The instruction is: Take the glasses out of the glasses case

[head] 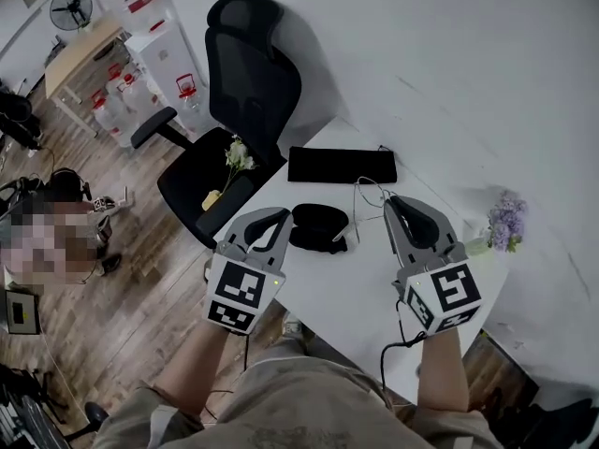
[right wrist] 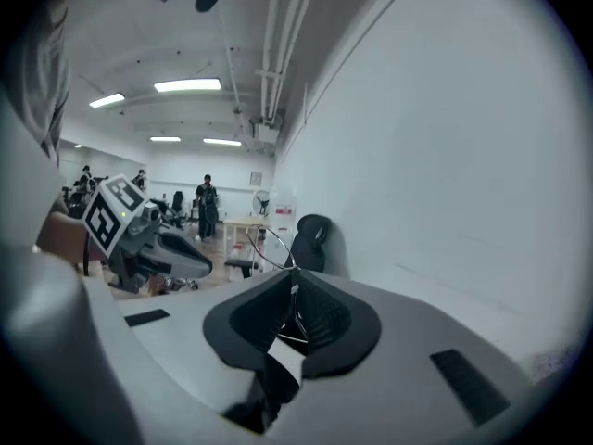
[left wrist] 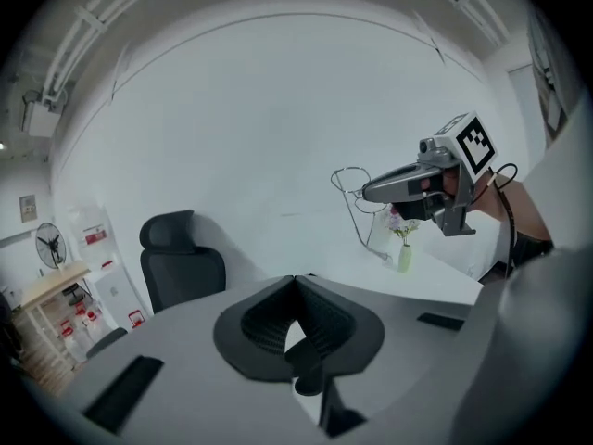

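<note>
The black glasses case (head: 316, 224) lies open on the white table (head: 356, 279), between my two raised grippers. My right gripper (head: 391, 204) is shut on the thin wire-framed glasses (head: 367, 193), which hang in the air to the right of the case. In the right gripper view the wire frame (right wrist: 262, 246) sticks out past the closed jaw tips (right wrist: 294, 274). The left gripper view shows the same glasses (left wrist: 350, 185) dangling from the right gripper (left wrist: 366, 193). My left gripper (head: 281, 215) hovers left of the case, its jaws meeting at the tips (left wrist: 295, 278) with nothing between them.
A flat black pad (head: 342, 165) lies at the table's far side. A small vase of purple flowers (head: 505, 221) stands at the right edge. A black office chair (head: 245, 92) sits beyond the far left corner. A white wall runs along the right.
</note>
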`<state>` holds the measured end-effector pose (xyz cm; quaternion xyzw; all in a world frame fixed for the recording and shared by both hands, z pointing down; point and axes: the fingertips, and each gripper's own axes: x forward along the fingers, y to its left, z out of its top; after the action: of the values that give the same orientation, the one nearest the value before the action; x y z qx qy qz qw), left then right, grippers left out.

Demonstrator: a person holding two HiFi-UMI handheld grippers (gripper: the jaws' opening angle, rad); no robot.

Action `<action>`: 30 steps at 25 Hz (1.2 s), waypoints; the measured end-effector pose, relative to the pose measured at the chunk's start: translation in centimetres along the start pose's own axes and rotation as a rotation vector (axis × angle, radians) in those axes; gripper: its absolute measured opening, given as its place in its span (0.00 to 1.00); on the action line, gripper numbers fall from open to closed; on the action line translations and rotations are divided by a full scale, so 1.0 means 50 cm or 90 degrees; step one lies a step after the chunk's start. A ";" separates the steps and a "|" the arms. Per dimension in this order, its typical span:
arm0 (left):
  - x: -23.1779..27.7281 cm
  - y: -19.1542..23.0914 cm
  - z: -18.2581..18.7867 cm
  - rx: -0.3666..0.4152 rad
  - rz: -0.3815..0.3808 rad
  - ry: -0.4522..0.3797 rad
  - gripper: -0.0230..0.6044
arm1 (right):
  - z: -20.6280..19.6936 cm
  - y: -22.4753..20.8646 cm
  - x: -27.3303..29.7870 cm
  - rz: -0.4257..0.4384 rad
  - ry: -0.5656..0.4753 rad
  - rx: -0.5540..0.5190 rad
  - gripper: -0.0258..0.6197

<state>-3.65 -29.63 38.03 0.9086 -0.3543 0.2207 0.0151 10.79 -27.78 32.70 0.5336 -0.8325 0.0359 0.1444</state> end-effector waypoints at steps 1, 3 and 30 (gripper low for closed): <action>-0.010 -0.002 0.021 0.009 0.006 -0.012 0.06 | 0.021 -0.007 -0.024 -0.011 -0.024 0.012 0.11; -0.031 -0.007 0.060 0.027 0.018 -0.037 0.06 | 0.053 -0.017 -0.071 -0.034 -0.061 0.025 0.11; -0.091 -0.217 0.162 0.058 -0.082 -0.113 0.06 | -0.013 -0.009 -0.361 -0.136 -0.063 0.058 0.11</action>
<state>3.57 -20.10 30.26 0.9452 -0.2844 0.1541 -0.0435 18.35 -11.97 28.26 0.6265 -0.7745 0.0315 0.0820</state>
